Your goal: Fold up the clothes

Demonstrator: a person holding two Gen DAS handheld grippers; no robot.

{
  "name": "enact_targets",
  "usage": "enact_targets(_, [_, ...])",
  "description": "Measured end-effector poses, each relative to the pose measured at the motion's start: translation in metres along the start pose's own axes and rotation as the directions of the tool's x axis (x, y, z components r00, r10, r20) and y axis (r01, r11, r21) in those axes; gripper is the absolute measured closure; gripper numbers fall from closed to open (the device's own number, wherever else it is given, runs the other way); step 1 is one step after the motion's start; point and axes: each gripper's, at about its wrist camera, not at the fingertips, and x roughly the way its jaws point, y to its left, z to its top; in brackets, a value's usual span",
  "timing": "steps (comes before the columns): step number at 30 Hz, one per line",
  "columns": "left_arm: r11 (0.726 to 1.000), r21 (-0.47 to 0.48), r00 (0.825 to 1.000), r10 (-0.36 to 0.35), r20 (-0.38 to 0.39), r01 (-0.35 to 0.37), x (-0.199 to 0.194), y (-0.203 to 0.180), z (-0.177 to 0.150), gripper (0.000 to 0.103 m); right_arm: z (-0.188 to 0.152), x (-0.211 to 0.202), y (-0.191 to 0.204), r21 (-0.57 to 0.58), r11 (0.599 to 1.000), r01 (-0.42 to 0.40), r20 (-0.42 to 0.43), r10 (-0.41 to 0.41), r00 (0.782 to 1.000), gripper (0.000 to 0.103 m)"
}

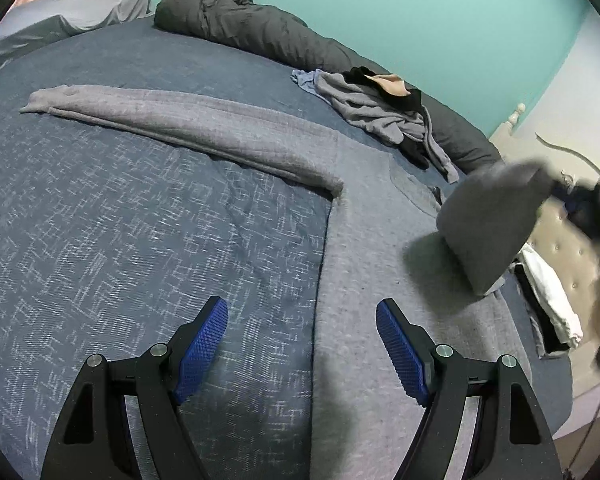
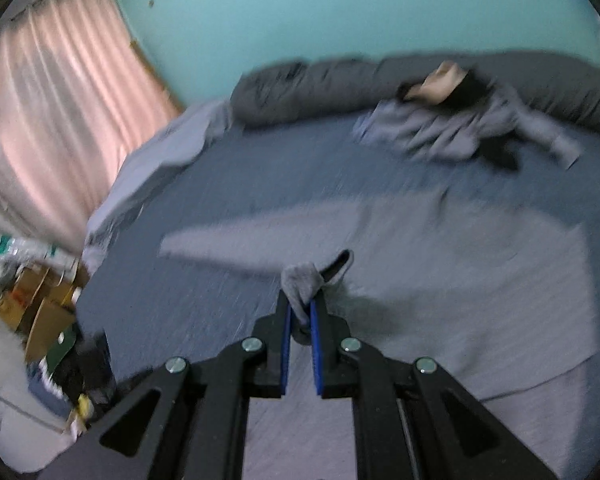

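Note:
A grey long-sleeved sweater (image 1: pixel 380 248) lies flat on the blue bed cover (image 1: pixel 140 240), one sleeve (image 1: pixel 180 120) stretched out to the left. My left gripper (image 1: pixel 302 320) is open and empty, low over the sweater's left edge. My right gripper (image 2: pixel 300 312) is shut on the sweater's other sleeve cuff (image 2: pixel 302 280); in the left wrist view that sleeve (image 1: pixel 496 216) is lifted above the sweater's right side. The sweater body (image 2: pixel 460 272) spreads below it in the blurred right wrist view.
A pile of unfolded clothes (image 1: pixel 380 108) lies at the far side of the bed near a rolled dark grey duvet (image 1: pixel 240 20). Folded clothes (image 1: pixel 548 304) lie off the right edge. Boxes and clutter (image 2: pixel 40 300) stand on the floor by a pink curtain (image 2: pixel 60 100).

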Motion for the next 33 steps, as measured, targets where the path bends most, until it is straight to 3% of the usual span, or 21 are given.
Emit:
enact_targets(5, [1.000,-0.009,1.000,0.004,-0.012,-0.004,0.000,0.008,-0.001,0.023,-0.050,0.054,0.012,-0.008,1.000,-0.027,-0.134,0.026,0.991,0.095])
enact_targets(12, [1.000,0.002,1.000,-0.007,-0.022,0.007,0.005,0.001,-0.002,0.023,-0.087,0.078,0.009,0.019,0.996,-0.089,-0.202,0.091,0.975,0.094])
enact_targets(16, [1.000,0.016,1.000,-0.002,-0.028,0.002,0.008,-0.004,-0.004,0.023,-0.099,0.083,0.011,0.015,0.991,-0.132,-0.225,0.132,0.965,0.081])
enact_targets(18, [1.000,0.014,0.999,-0.001,-0.033,0.001,0.009,-0.004,-0.005,0.023,-0.105,0.085,0.012,0.014,0.988,-0.154,-0.236,0.153,0.960,0.059])
enact_targets(20, [1.000,0.016,0.999,0.000,-0.039,0.001,0.010,-0.005,-0.006,0.023,-0.110,0.087,0.013,0.012,0.985,-0.175,-0.247,0.172,0.954,0.057])
enact_targets(23, [1.000,0.020,0.999,-0.009,-0.048,0.010,0.012,-0.008,-0.008,0.023,-0.109,0.064,-0.001,0.018,0.990,-0.138,-0.171,0.139,0.975,0.057])
enact_targets(26, [0.999,0.044,0.997,-0.022,-0.072,0.025,0.018,-0.017,-0.011,0.023,-0.109,0.039,-0.033,0.100,0.991,-0.085,-0.083,0.093,0.992,0.057])
enact_targets(33, [0.992,0.119,0.990,-0.029,-0.137,0.046,0.039,-0.043,-0.025,0.023,-0.134,-0.004,-0.098,0.289,0.957,0.006,0.055,-0.023,0.998,0.053])
